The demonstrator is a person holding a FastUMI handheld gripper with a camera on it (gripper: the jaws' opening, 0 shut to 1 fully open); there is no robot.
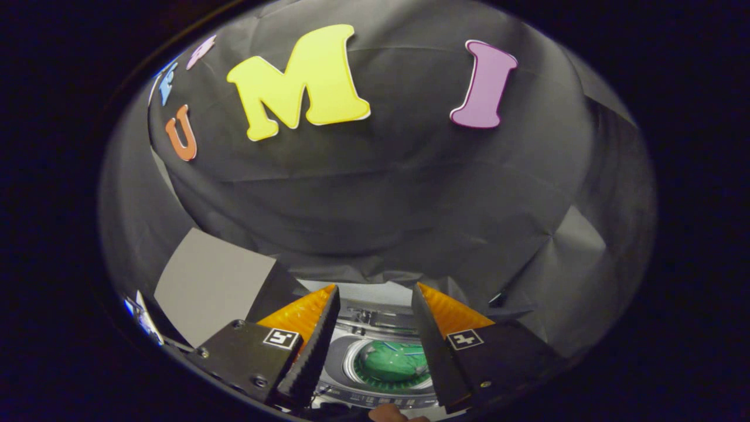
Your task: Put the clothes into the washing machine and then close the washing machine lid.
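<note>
Tool (375,305): fingers spread apart, holding nothing.
Clothes: green crumpled cloth (391,362) lies in drum of white top-load washing machine (340,357), below and between fingers.
Lid: cannot tell.

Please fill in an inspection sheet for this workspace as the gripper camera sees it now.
Surface: top of the washer, pale, seen between the fingers.
Job's things: green clothes lie inside the round drum opening; the lid's position cannot be told.
Clutter: grey board leaning beyond the left finger.
Grippers: gripper open, fingers apart above the washer, holding nothing.
Cables: nothing seen.
Surroundings: black cloth wall behind; a fingertip shows near the washer's front edge.
</note>
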